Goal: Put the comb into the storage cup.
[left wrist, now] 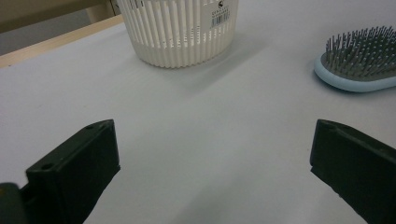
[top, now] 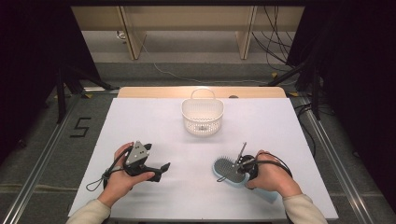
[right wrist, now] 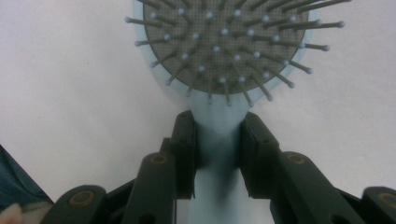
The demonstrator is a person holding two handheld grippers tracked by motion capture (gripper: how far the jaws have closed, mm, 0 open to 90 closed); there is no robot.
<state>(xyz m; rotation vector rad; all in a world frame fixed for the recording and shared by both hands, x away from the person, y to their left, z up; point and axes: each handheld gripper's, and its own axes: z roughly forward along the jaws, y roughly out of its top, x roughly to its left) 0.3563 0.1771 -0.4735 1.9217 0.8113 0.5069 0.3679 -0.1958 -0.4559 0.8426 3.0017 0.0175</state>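
- I've got my right hand-held gripper clamped across the neck of the pale blue plastic hairbrush with grey bristles, one jaw on each side of the handle just below the bristle pad.
- To do this well, I judge the hold should sit square on the handle with both pads flat against it; a skewed pinch on smooth plastic could let the head swing down when I lift.
- Lift straight up, keep the bristles facing up, and carry it level, I'd say.
- In the high view the hairbrush lies at lower right of the white worktop, its round head sticking out to the left of my right hand-held gripper, handle running back under my hand.
- The white slatted plastic basket with a loop handle stands at upper centre, well apart from the brush, and looks the likely place for it.
- My left hand-held gripper rests at lower left, jaws spread wide with nothing between them; from its own view the brush head sits at upper right, the basket at top centre.
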